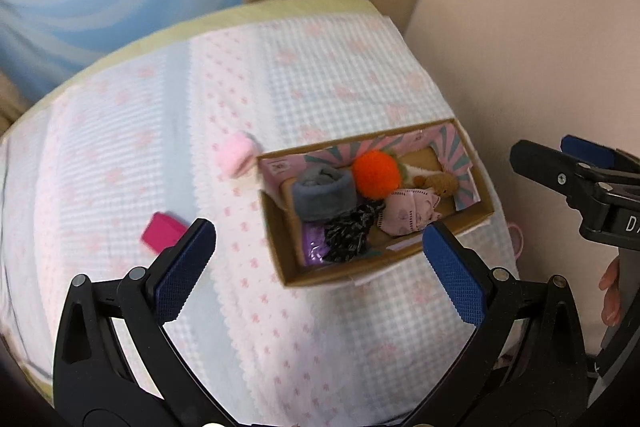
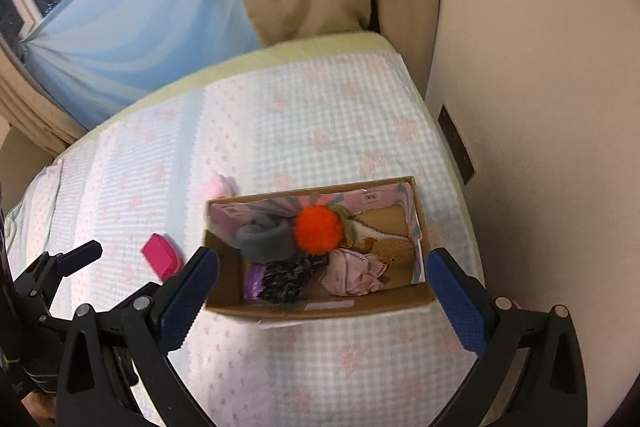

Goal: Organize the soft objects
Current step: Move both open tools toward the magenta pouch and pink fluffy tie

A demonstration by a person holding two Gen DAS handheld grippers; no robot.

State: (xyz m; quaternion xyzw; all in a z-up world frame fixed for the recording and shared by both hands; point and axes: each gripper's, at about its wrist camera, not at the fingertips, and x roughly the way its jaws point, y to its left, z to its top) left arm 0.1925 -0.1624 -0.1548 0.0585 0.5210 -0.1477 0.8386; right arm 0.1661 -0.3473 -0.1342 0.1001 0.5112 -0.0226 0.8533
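Cardboard box (image 1: 384, 259) sits right of centre in the left wrist view and centre-low in the right wrist view, resting on the bed (image 1: 320, 67) with its blue-and-pink checked cover.

Inside the box — grey rolled sock (image 1: 324, 195) at the left, orange pom-pom (image 1: 376, 173) beside it, brown plush toy (image 1: 438, 183) to the right, pink cloth (image 1: 408, 213) below that, black-and-white knit piece (image 1: 348, 235) at lower centre.

Outside the box: a pale pink pom-pom (image 1: 236, 155) touching its upper-left corner, and a magenta block (image 1: 162, 237) lying apart on the cover, left of the box.

Left tool (image 1: 320, 259) released, jaws spread wide, nothing between them. Right tool (image 2: 320, 287) likewise released — its jaws frame the box's near wall without touching.
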